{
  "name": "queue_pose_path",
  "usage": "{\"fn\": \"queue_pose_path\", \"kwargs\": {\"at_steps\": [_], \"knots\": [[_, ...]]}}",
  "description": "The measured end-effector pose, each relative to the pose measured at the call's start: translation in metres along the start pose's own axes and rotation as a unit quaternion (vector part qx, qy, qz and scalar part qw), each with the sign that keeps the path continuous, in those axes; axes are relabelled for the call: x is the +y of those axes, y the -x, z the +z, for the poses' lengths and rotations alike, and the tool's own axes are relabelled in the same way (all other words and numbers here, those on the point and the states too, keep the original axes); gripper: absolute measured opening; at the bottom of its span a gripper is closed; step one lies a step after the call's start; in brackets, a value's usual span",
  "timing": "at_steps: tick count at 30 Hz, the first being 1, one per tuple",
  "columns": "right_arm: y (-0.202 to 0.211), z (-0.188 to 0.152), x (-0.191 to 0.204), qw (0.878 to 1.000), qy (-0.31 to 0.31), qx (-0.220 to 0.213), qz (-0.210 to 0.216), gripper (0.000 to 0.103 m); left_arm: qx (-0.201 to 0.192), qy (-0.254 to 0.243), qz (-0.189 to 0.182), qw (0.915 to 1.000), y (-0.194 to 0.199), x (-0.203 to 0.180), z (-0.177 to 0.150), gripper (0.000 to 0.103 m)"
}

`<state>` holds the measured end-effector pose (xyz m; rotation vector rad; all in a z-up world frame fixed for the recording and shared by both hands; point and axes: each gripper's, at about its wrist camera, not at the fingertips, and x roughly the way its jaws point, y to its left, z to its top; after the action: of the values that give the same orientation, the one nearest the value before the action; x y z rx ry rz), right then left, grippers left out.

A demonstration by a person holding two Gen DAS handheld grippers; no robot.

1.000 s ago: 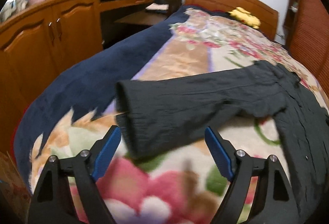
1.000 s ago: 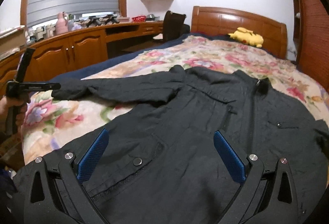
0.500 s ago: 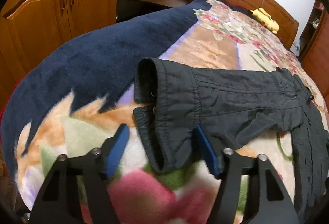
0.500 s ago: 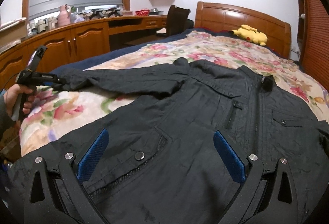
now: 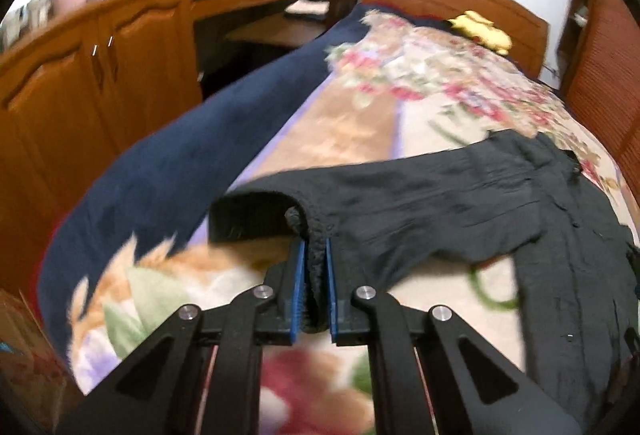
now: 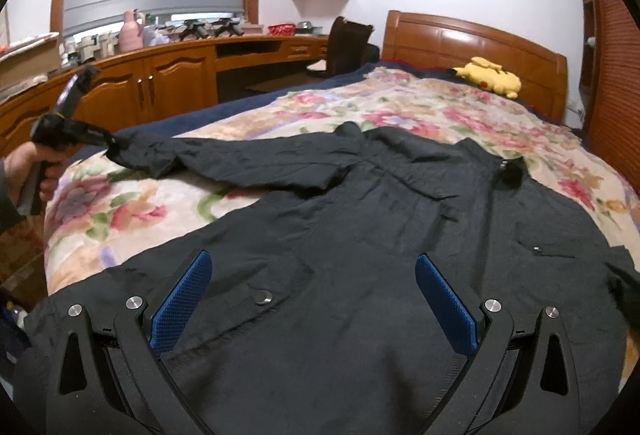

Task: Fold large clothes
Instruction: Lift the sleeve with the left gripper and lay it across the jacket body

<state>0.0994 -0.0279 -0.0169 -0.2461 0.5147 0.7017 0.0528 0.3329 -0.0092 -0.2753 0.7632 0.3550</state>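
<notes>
A large black jacket lies spread front-up on a floral blanket on the bed. Its left sleeve stretches out toward the bed's left side. My left gripper is shut on the sleeve cuff and holds it just above the blanket; it also shows in the right wrist view. My right gripper is open and empty, low over the jacket's lower front by a snap button.
Wooden cabinets and a desk run along the left wall. A chair stands by the wooden headboard. A yellow plush toy lies at the head of the bed. A dark blue blanket edge hangs on the left.
My left gripper reached the sleeve cuff, shut on it and lifted it a little off the blanket. My right gripper stayed open over the jacket's lower front.
</notes>
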Motion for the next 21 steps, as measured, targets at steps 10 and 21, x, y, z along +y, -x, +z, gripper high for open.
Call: {"fn": "queue_pose_path", "kwargs": {"at_steps": [10,21], "knots": [[0.035,-0.015,-0.059,0.999,-0.025,0.001,-0.04,0.103,-0.06,-0.109,-0.044,0.9913,0.077,-0.139,0.031,0.005],[0.072,-0.022,-0.109,0.995,-0.058,-0.021,-0.082,0.103,-0.069,-0.187,-0.146,0.9689,0.114,-0.274,0.008,0.006]]}}
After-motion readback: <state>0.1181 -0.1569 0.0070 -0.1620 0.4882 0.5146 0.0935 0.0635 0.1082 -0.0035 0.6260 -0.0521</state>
